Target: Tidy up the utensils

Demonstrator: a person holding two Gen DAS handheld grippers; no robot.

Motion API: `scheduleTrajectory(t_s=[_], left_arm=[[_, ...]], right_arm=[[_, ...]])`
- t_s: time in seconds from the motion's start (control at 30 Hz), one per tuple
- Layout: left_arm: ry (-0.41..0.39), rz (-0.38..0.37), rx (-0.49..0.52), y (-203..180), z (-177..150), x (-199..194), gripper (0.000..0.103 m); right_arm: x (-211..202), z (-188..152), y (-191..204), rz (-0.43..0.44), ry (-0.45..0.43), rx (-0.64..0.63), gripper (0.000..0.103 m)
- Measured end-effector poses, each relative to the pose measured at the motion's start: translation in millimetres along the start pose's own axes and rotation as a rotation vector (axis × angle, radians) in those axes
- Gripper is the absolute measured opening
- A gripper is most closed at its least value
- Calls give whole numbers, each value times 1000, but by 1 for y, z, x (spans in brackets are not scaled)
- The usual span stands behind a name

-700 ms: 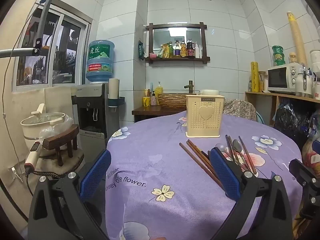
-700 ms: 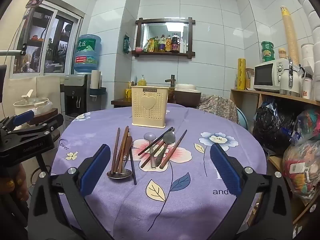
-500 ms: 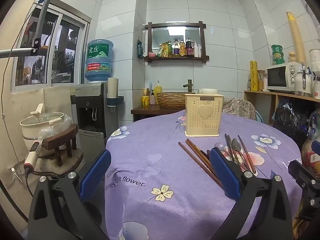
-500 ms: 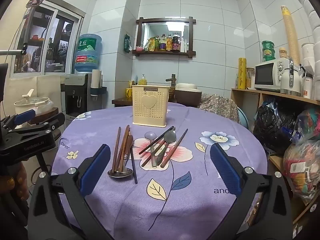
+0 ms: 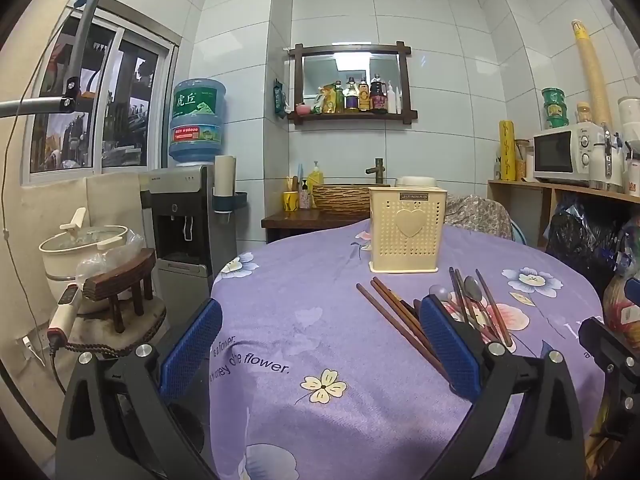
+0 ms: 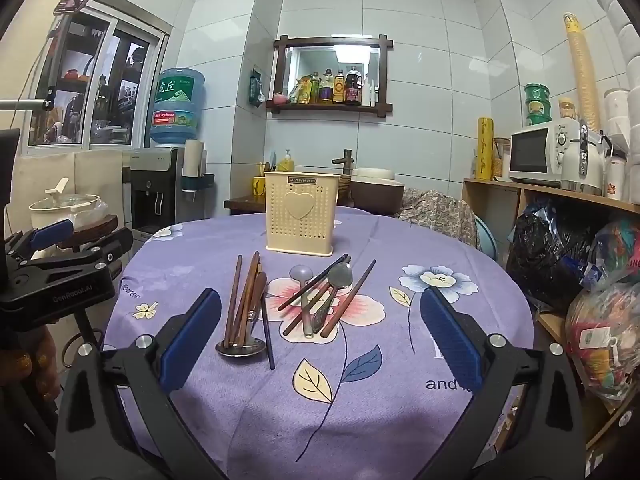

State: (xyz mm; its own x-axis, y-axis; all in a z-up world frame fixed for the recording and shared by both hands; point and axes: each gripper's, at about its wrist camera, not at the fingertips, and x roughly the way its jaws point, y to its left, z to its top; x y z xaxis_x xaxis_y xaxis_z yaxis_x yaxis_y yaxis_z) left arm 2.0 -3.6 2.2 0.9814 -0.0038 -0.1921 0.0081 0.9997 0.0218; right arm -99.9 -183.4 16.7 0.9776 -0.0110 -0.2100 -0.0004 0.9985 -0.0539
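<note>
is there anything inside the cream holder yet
Cannot tell: the cream holder shows only its front wall, nothing pokes above its rim, and the utensils lie on the cloth.

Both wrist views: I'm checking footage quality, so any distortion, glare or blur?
Left wrist view: strong fisheye bending of wall tiles, dark corners, ceiling light reflected in the mirror. Right wrist view: same curvature; utensils sharp, no motion blur.

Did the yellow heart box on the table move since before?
No. The yellow heart box sits on the same spot of the purple cloth, just behind the wooden chopsticks and spoons.
</note>
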Motion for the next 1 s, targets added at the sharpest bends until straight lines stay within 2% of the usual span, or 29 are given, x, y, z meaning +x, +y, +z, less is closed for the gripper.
scheduleTrajectory(t_s=[1.0], left_arm=[[3, 2, 0, 4, -1, 0, 98]], right_arm=[[2, -3, 4, 8, 3, -12, 98]])
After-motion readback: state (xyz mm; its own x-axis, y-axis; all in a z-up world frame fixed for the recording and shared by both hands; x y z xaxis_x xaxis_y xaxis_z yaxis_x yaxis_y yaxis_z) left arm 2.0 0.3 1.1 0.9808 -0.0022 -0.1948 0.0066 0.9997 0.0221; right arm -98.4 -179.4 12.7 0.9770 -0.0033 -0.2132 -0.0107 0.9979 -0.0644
